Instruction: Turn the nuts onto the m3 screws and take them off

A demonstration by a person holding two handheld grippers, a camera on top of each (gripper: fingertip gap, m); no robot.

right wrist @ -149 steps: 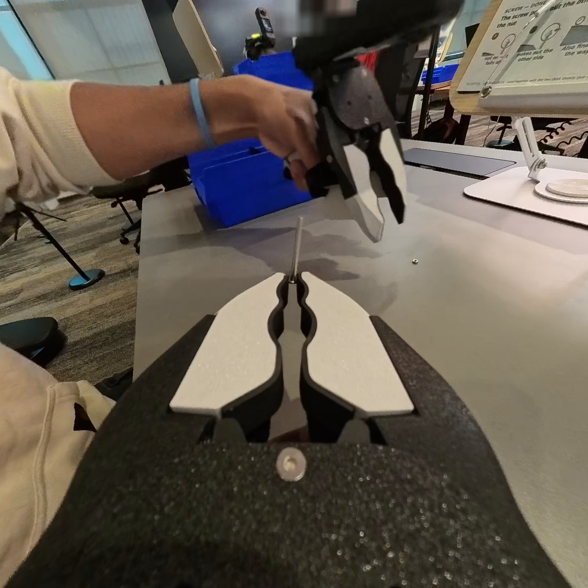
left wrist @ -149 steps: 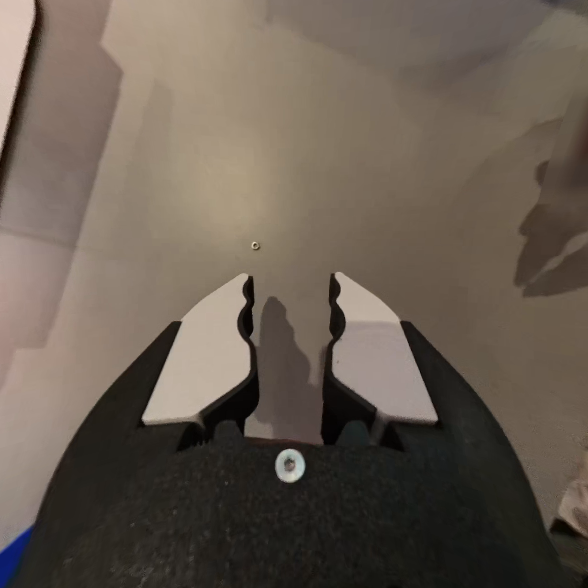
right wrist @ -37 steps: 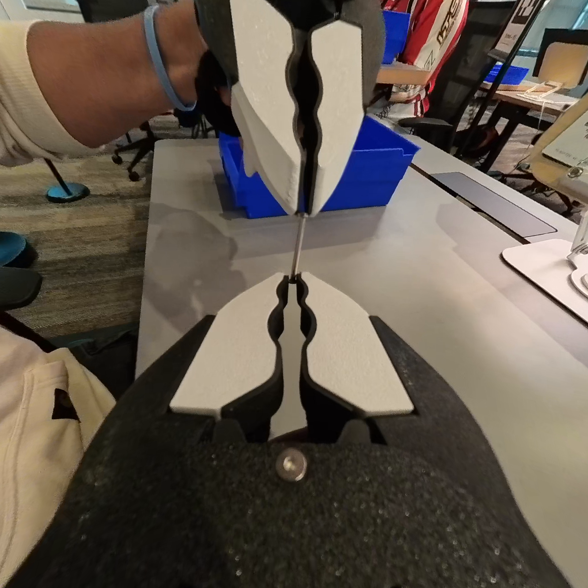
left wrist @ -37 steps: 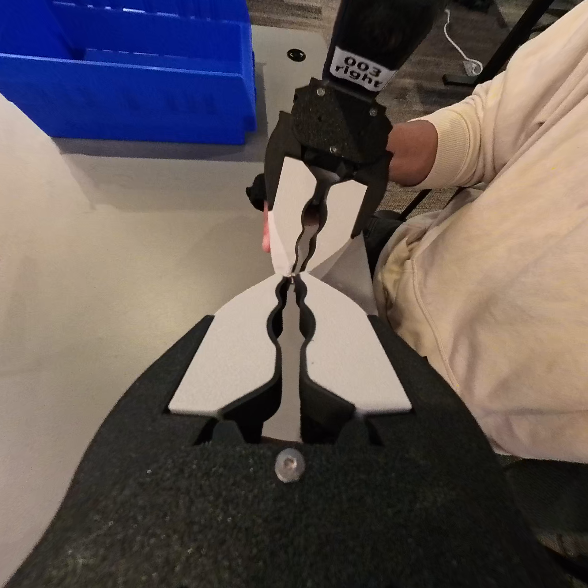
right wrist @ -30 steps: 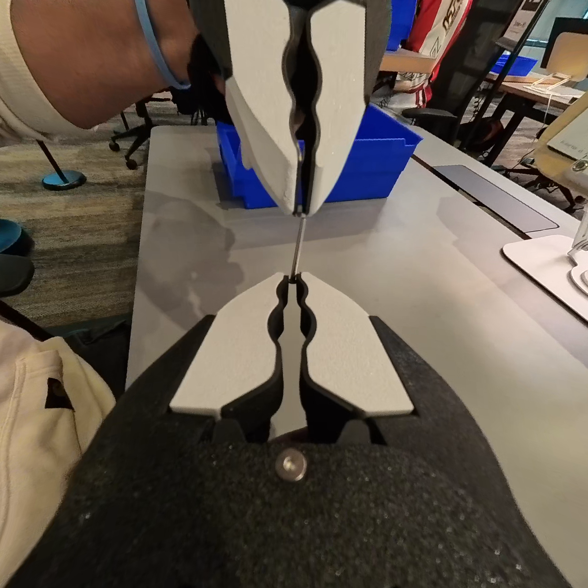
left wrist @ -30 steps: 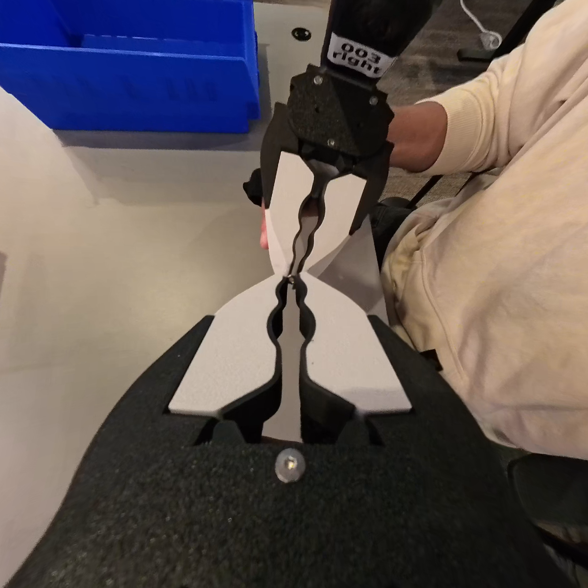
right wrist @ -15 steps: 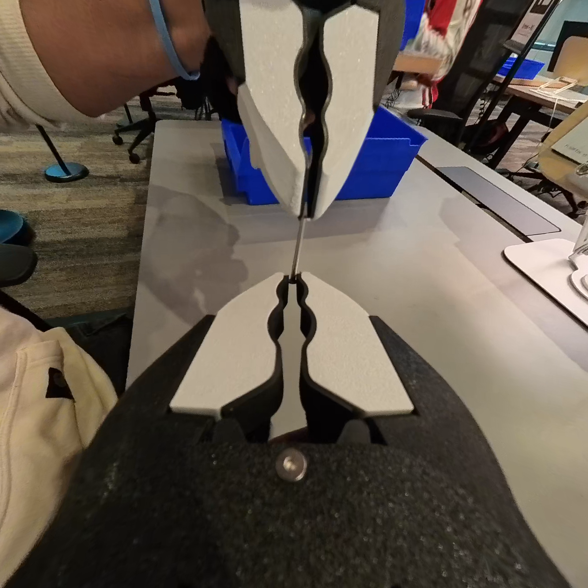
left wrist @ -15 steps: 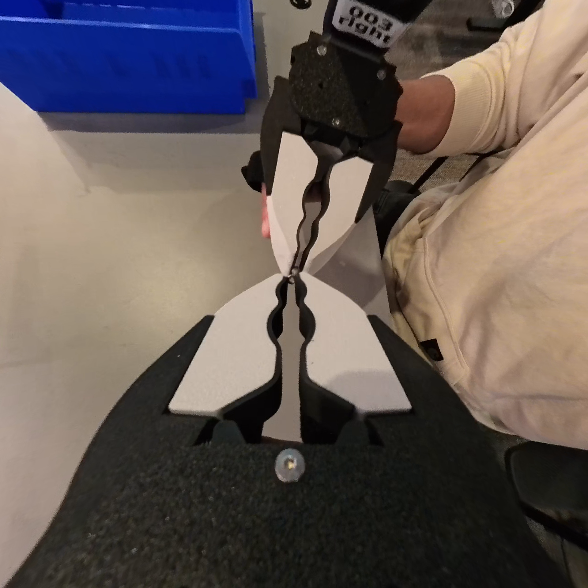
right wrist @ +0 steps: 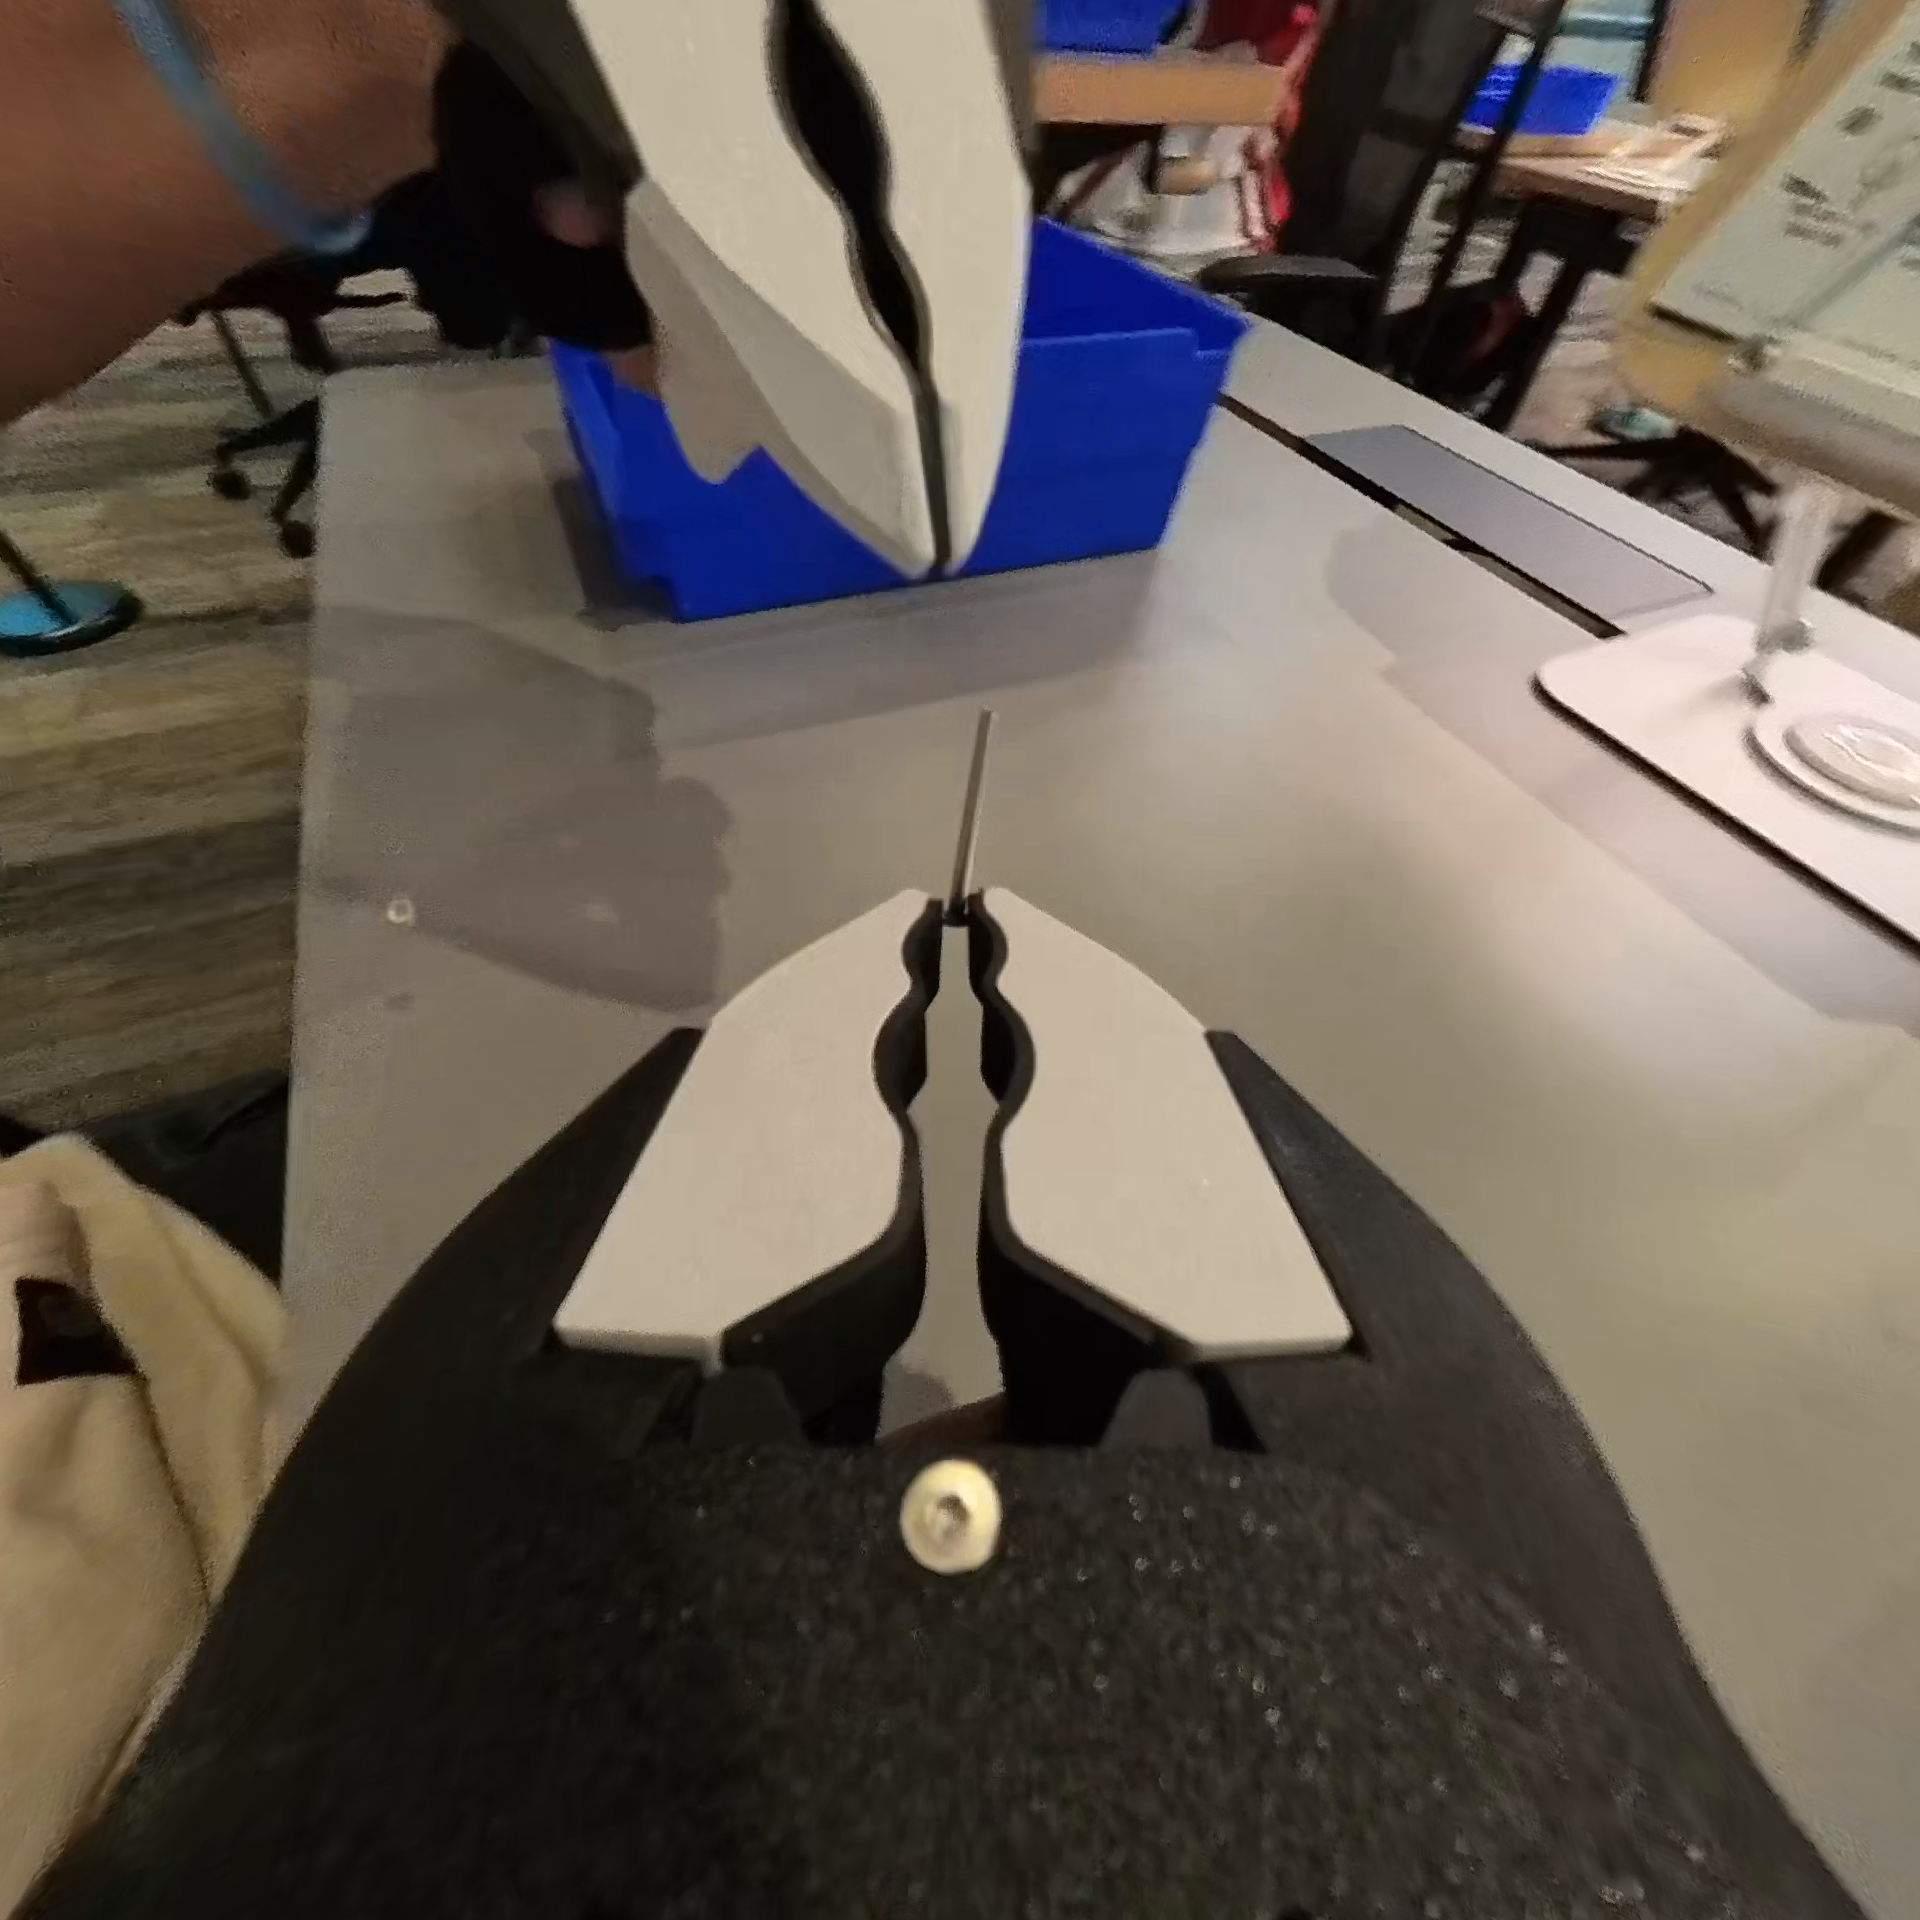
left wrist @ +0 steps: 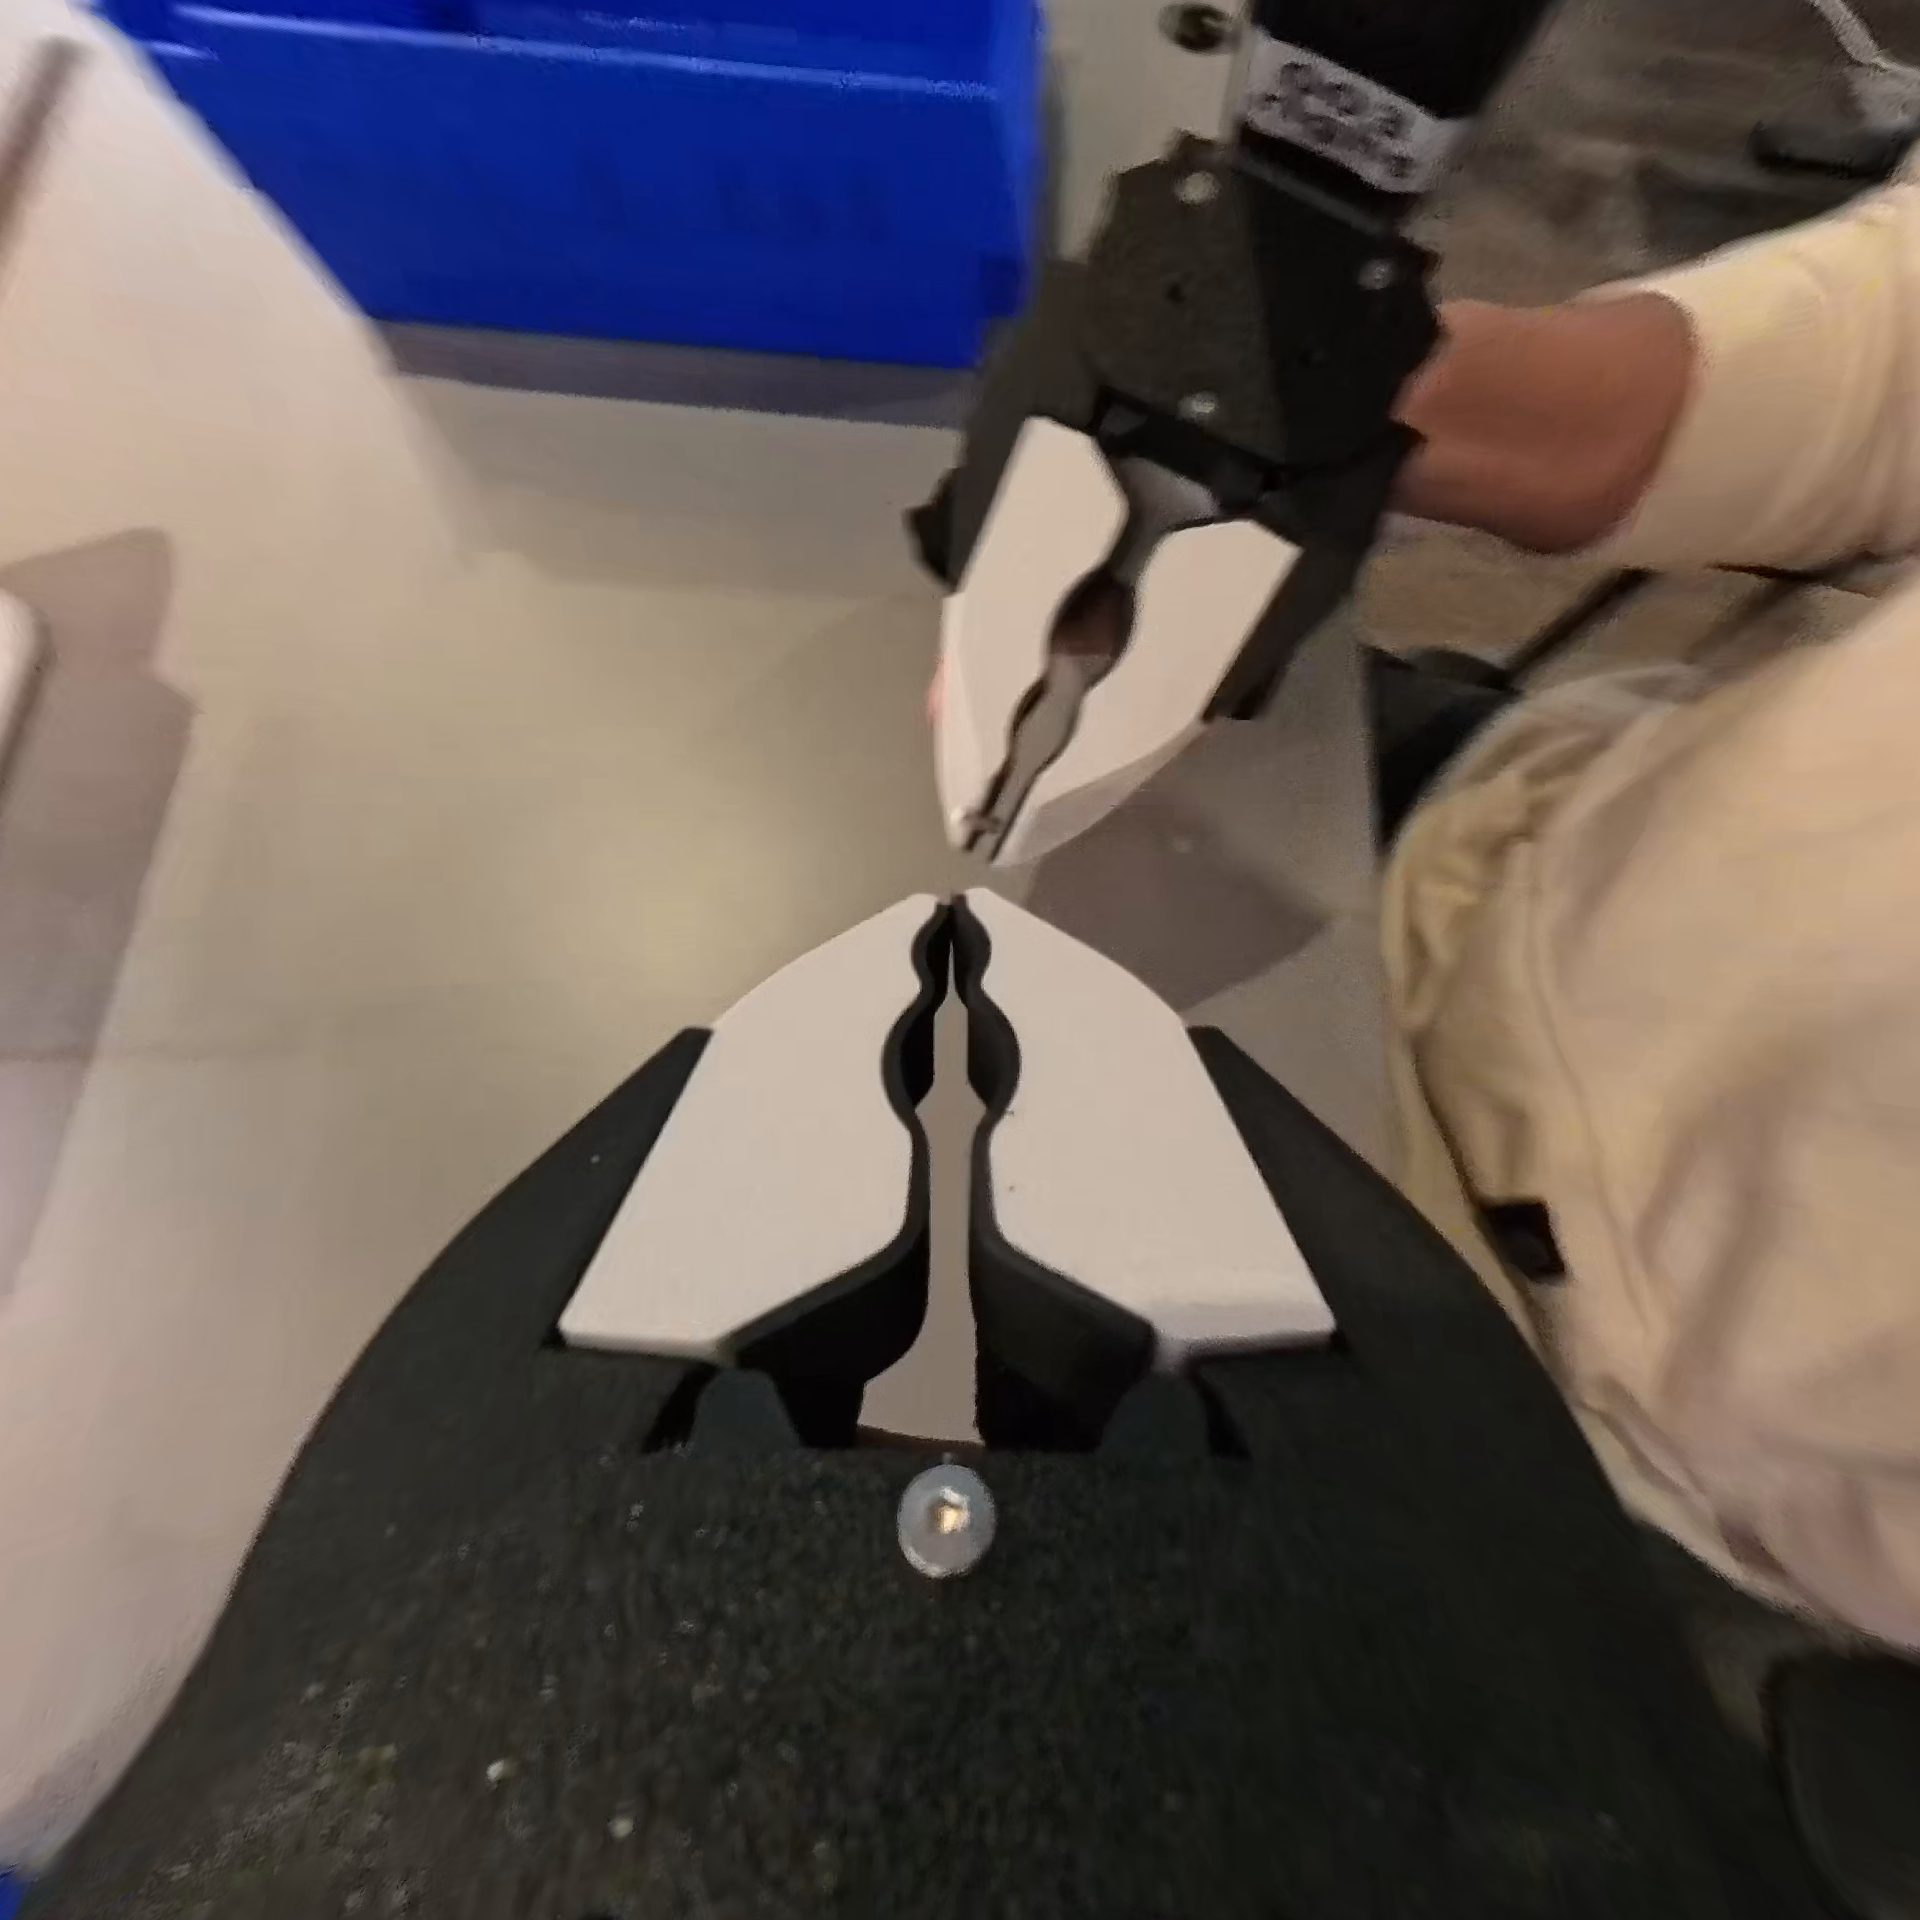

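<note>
Left wrist view: your left gripper (left wrist: 951,906) is closed tip-to-tip, nut not discernible, so can't tell; right wrist view: your right gripper (right wrist: 956,906) pinches the thin, stiff, slippery screw (right wrist: 972,808) at its base above the tabletop (right wrist: 1351,935), keep that hold.

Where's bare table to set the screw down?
Free: grey table between the screw and the white stand base, and the strip before the blue bin. Crowded: centre, left gripper over right gripper; a small nut-like ring lies at the left edge.
</note>
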